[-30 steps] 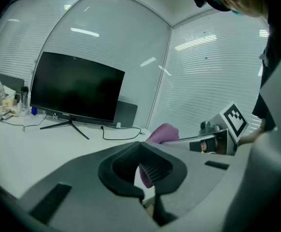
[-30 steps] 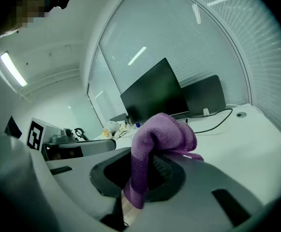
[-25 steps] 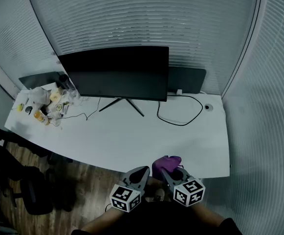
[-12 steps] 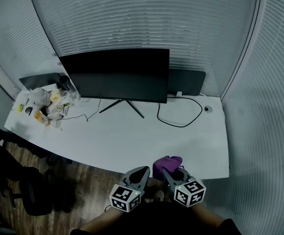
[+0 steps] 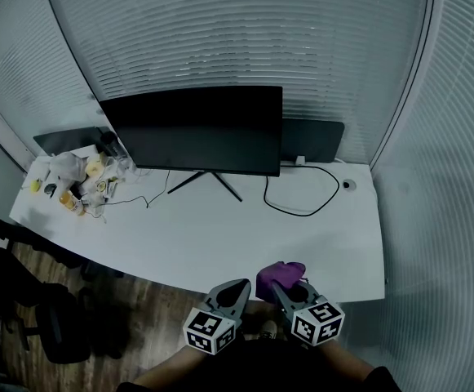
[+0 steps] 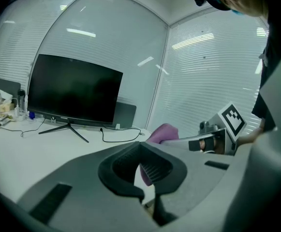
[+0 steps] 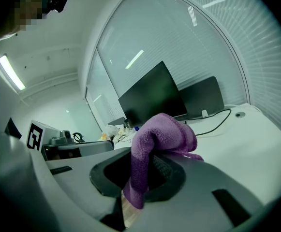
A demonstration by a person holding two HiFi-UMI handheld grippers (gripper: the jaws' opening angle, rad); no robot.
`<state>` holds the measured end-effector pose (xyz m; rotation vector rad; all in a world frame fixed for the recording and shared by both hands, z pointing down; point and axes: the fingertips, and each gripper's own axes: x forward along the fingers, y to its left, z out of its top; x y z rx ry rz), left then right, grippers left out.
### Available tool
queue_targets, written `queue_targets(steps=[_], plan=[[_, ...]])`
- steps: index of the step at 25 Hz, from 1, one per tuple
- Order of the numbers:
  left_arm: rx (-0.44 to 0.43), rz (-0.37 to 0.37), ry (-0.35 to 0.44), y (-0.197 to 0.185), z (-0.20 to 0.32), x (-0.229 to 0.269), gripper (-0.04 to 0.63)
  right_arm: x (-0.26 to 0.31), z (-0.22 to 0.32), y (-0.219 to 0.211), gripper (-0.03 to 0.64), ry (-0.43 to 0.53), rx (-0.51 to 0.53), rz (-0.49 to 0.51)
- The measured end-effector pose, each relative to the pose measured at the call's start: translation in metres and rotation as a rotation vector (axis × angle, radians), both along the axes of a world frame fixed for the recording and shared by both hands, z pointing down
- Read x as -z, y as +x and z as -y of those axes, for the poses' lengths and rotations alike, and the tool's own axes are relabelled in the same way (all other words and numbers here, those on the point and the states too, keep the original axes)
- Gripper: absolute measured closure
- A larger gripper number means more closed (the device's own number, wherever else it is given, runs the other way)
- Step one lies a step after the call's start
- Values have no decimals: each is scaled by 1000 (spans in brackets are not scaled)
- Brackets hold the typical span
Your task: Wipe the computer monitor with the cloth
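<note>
A wide black computer monitor (image 5: pixel 194 129) stands on its stand at the back of the white desk (image 5: pixel 220 235); it also shows in the left gripper view (image 6: pixel 72 91) and the right gripper view (image 7: pixel 152 98). A purple cloth (image 5: pixel 278 273) is bunched in my right gripper (image 5: pixel 281 285), whose jaws are shut on it (image 7: pixel 160 137), just past the desk's front edge. My left gripper (image 5: pixel 236 287) hangs beside it to the left, apart from the cloth. Its jaws are together with nothing between them (image 6: pixel 143 172). Both grippers are well short of the monitor.
A second, smaller dark screen (image 5: pixel 312 140) stands behind the monitor's right end, with a black cable (image 5: pixel 302 193) looping on the desk. Bottles and bags (image 5: pixel 77 178) clutter the desk's left end. A black office chair (image 5: pixel 24 300) stands on the wooden floor at the left. Window blinds surround the desk.
The head view has shifted slightly, so the desk and monitor sit a little lower in the picture. Both grippers and the cloth stay where they were.
</note>
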<state>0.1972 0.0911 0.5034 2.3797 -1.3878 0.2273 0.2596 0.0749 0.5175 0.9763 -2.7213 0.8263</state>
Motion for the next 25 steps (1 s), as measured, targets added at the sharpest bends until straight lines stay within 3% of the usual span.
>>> queue_targets(steps=[16,25], plan=[[-77,-5,-8,-14,29,-7,592,-4,30,-16,557,-8,-82,7],[-188,-10,-3,-45,68,-3,591,-8,59,-44,557,-13,-195,-12]])
